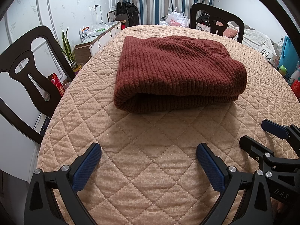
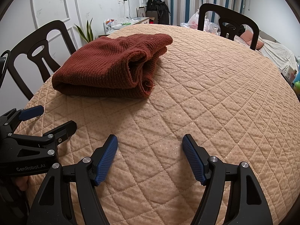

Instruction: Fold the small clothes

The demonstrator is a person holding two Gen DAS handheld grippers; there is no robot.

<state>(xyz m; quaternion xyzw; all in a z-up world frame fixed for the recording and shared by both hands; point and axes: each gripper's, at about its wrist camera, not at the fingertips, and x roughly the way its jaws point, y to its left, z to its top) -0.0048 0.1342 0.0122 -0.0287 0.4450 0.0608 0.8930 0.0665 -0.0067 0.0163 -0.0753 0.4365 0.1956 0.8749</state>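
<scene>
The rust-brown ribbed knit garment [image 1: 178, 71] lies folded on the quilted tan tablecloth [image 1: 150, 168], apart from both grippers. The left gripper [image 1: 149, 166] and right gripper [image 2: 150, 155] hover released, holding nothing. Folding looks finished; at most 1 tidy-up remains.

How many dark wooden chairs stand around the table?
2. One chair stands at the table's left side, beside the folded sweater; another chair stands at the far edge. More may sit outside both views.

Even indoor light, fisheye-bent edges.
</scene>
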